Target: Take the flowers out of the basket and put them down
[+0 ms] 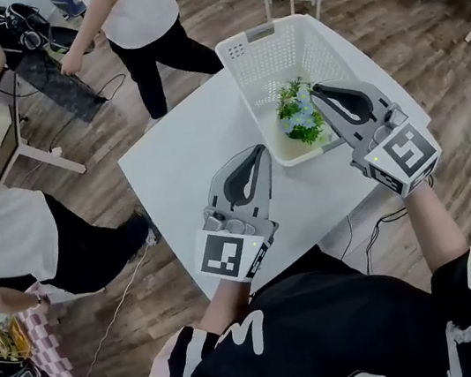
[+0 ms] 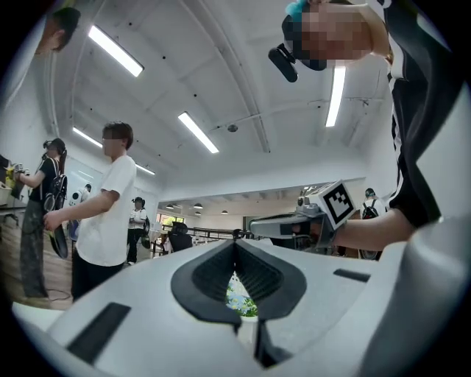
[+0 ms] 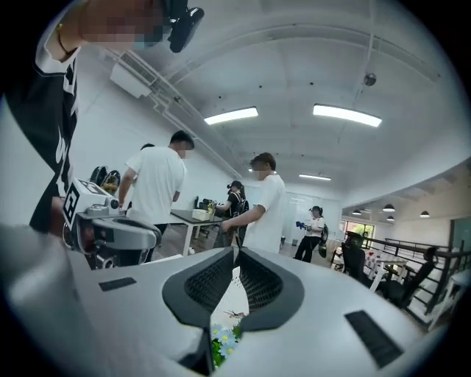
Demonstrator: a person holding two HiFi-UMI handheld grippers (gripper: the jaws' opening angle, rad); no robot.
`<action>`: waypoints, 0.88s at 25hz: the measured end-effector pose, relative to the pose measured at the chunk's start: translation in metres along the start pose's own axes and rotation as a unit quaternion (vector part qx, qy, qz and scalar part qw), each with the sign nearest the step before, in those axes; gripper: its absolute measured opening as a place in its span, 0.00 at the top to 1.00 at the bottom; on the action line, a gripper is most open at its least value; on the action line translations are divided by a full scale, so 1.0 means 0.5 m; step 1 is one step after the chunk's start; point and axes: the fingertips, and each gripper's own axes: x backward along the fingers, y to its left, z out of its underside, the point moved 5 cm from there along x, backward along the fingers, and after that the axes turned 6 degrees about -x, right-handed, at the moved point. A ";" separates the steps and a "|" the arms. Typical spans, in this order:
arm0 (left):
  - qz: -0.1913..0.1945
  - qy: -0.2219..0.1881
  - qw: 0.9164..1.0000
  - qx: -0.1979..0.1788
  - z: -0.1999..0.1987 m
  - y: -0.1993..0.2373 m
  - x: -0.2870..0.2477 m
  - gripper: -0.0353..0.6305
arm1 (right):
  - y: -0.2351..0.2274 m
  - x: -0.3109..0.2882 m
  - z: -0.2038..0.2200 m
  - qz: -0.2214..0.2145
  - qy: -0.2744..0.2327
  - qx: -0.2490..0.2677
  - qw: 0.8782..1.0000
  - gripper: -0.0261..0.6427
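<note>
Evidently left gripper (image 1: pixel 258 151) & right gripper (image 1: pixel 318 90) were both pressed together, empty. Right should've spread, then pinched the flowers (image 1: pixel 298 119) low in the basket (image 1: pixel 235 53); stems prob. hidden.

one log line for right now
flowers: in basket | left gripper: jaws shut, over table | right gripper: jaws shut, empty, over basket

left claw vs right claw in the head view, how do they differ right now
The left claw hangs over the white table, outside the basket. The right claw sits over the basket's near rim, just above the flowers. In the head view the left claw angles up and to the right, while the right claw angles up and to the left. Both have their jaws together with nothing gripped.
</note>
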 end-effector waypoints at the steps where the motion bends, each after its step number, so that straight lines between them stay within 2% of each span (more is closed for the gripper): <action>1: -0.001 -0.001 1.000 -0.001 -0.002 0.000 0.000 0.94 | -0.004 -0.010 0.002 -0.009 0.008 0.006 1.000 0.93; 5: -0.010 -0.004 1.000 0.000 -0.010 0.001 0.004 0.94 | -0.024 -0.052 0.013 -0.057 0.035 -0.021 0.998 0.93; 8: -0.024 -0.008 1.000 0.006 -0.013 0.009 0.009 0.94 | -0.028 -0.091 0.026 -0.116 0.068 -0.022 0.991 0.93; 13: -0.042 -0.009 0.999 0.008 -0.013 0.020 0.020 0.94 | -0.008 -0.136 0.064 -0.205 0.140 -0.030 0.968 0.93; 17: -0.051 -0.007 0.999 0.005 -0.004 0.031 0.028 0.94 | 0.014 -0.154 0.125 -0.238 0.213 0.022 0.947 0.93; 22: -0.062 -0.006 0.998 0.006 -0.005 0.045 0.035 0.94 | 0.020 -0.172 0.151 -0.271 0.261 0.018 0.926 0.93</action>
